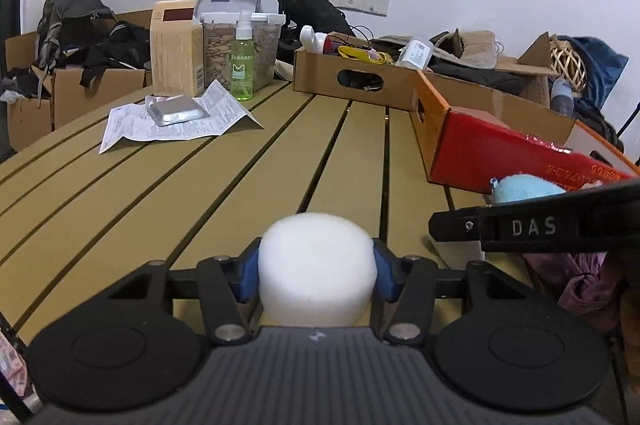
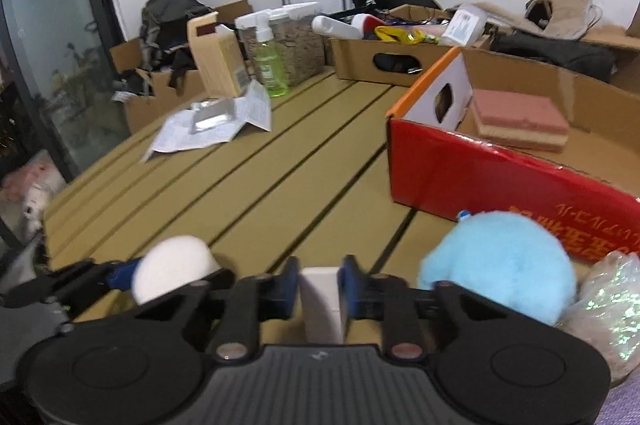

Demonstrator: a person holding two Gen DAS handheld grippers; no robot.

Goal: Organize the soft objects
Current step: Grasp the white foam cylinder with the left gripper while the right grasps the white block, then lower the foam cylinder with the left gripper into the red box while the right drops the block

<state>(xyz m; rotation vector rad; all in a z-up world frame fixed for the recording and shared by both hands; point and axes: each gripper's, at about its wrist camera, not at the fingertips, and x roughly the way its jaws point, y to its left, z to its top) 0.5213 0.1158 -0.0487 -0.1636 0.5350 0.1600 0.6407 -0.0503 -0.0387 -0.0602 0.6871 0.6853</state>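
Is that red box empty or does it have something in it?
Not empty: the right view shows a pink sponge lying inside the red box.

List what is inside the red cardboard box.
In the right wrist view, the red cardboard box holds a pink-and-tan sponge lying flat on its brown floor. The near wall hides the floor just behind it, so anything there cannot be seen.

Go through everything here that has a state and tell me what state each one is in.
left tool: shut on white foam puck
right tool: shut on white block
red box: open, pink sponge inside
blue plush: loose on table
green spray bottle: upright
leaflet: unfolded, foil pack on it
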